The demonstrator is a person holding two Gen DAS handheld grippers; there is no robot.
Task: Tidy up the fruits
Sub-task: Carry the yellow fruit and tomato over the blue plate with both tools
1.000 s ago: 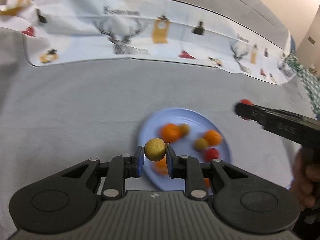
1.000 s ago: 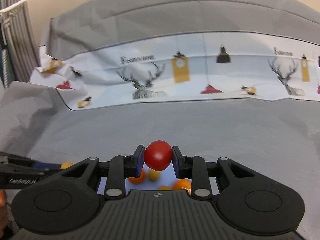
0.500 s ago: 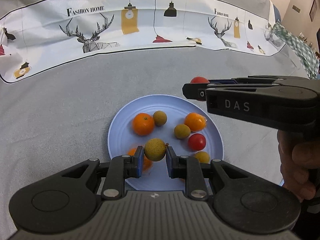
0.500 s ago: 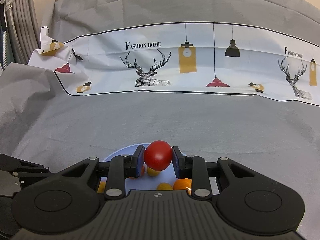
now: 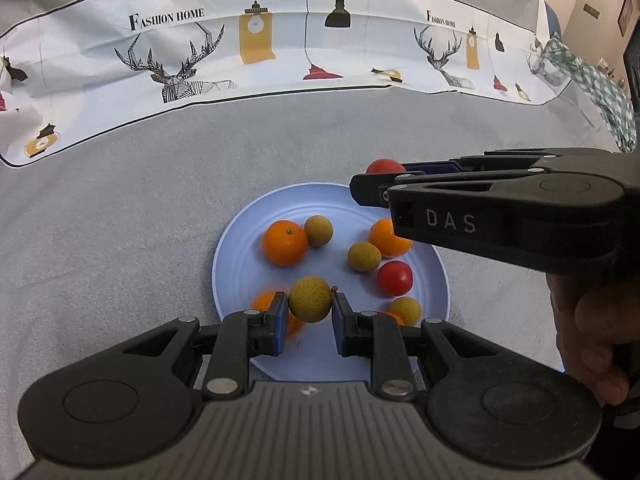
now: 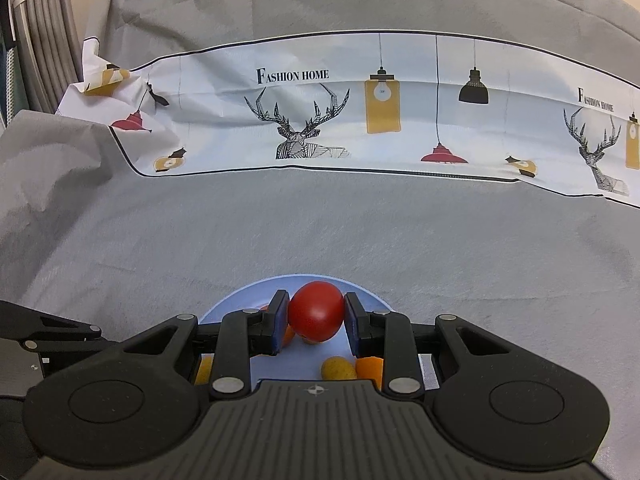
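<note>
Blue pads on my left hand-held gripper [image 5: 310, 322] are closed to a narrow gap on a round, speckled yellow-green fruit [image 5: 310, 299], the same grip as half a second ago; a small brown stem stub sticks out on its right side. The fruit hangs over the near part of the round pale-blue plate [image 5: 240, 240], which has slid slightly nearer in this view since then. My right hand-held gripper [image 6: 316, 322] likewise stays clamped on a smooth red tomato [image 6: 316, 311], held above the plate's far rim [image 6: 240, 292]; more of the plate shows beneath it than before.

On the plate, my left camera shows a large orange citrus [image 5: 284, 242] with a small yellow-green fruit [image 5: 318, 231] touching its right side, a second orange [image 5: 385, 237] partly under the right gripper's body, another yellow-green fruit [image 5: 363, 256] just beside it, a loose red tomato [image 5: 394, 277], and one more yellow-green fruit [image 5: 405, 309] near the front rim. An orange lies partly hidden behind the left finger.

Only the left view gives this full layout and the right gripper side-on. The right view sees just slivers of fruit under its fingers, but shows the grey cloth surface [image 6: 320, 224] and the white printed cloth with deer and lamps [image 6: 320, 120] beyond.
</note>
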